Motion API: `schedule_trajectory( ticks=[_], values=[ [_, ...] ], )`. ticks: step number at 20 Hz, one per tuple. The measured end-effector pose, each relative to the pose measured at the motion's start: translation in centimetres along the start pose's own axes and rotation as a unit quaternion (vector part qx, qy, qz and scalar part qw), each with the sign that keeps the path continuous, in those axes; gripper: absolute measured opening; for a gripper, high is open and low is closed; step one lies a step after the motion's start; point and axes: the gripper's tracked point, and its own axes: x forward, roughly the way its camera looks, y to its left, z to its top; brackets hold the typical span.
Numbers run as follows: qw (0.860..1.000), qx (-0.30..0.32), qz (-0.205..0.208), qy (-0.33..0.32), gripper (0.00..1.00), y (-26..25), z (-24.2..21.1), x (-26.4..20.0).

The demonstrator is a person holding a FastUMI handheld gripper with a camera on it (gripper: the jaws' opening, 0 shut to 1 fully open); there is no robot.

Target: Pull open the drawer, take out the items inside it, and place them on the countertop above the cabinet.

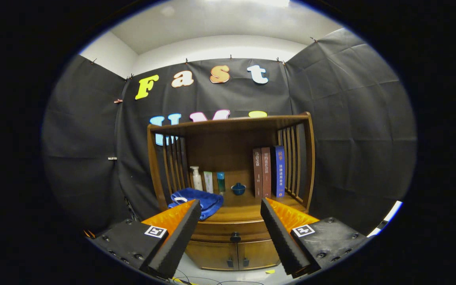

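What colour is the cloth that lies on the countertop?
Blue. The cloth shows in the gripper view, just beyond the open gripper.

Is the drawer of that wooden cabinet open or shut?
Shut. The wooden cabinet's drawer sits flush with the front, its dark round knob untouched; the open gripper hangs short of it.

Black cloth walls (350, 130), white ceiling (220, 23), pale floor (196, 273), wooden shelf hutch (232, 122).

Drawer (234, 228) interior hidden; tongs (231, 209) apart.
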Motion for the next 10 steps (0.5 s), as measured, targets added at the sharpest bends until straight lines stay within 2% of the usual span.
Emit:
schedule_trajectory(
  ticks=[10],
  values=[
    [0.996,-0.016,-0.001,0.090,0.99,-1.0,-13.4,7.8]
  ],
)
